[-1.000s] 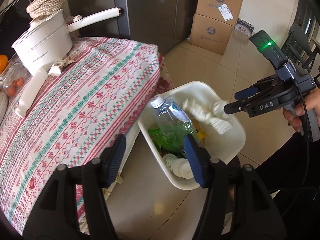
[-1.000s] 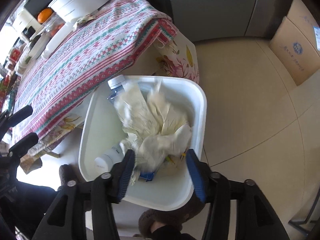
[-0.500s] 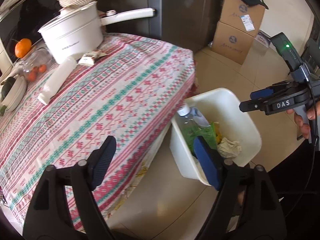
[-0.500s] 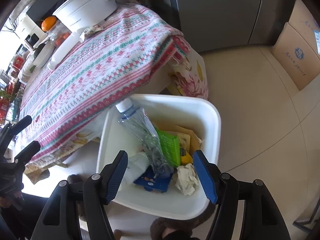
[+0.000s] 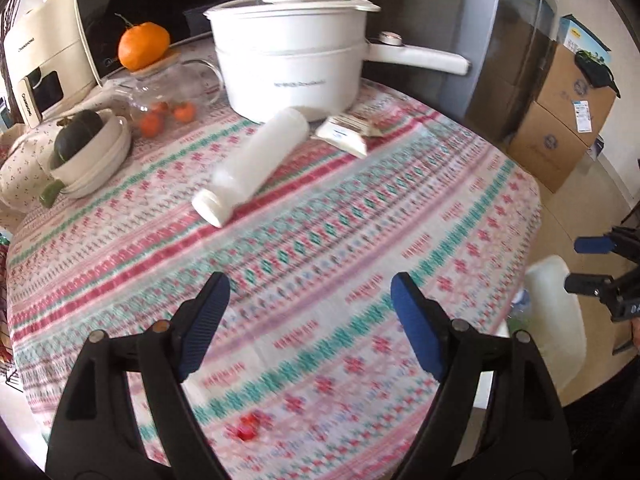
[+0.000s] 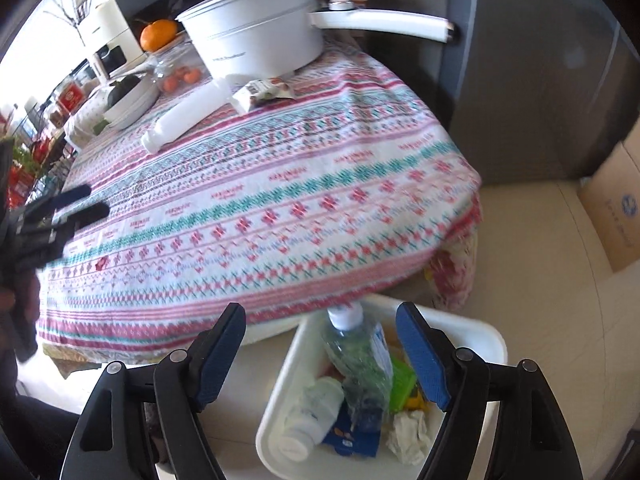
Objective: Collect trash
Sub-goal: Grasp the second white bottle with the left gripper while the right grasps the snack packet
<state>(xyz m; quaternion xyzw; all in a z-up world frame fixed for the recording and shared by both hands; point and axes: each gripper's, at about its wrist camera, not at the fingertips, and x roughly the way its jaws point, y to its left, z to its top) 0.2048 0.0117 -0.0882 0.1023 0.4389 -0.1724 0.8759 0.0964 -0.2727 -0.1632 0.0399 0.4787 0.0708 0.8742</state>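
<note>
trash bin (image 6: 476, 330), white (bottles, wrappers, crumpled paper inside); left tool (image 5: 308, 316) spread empty, right tool (image 6: 320, 356) just widened, empty.

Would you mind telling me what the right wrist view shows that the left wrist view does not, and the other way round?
Only the right wrist view looks into the white bin: a clear water bottle, a crumpled tissue and a green packet. Only the left wrist view shows the stacked cardboard boxes. Both share the tablecloth, the white pot, the lying white bottle, the wrapper and the orange. Both grippers are open and empty.
</note>
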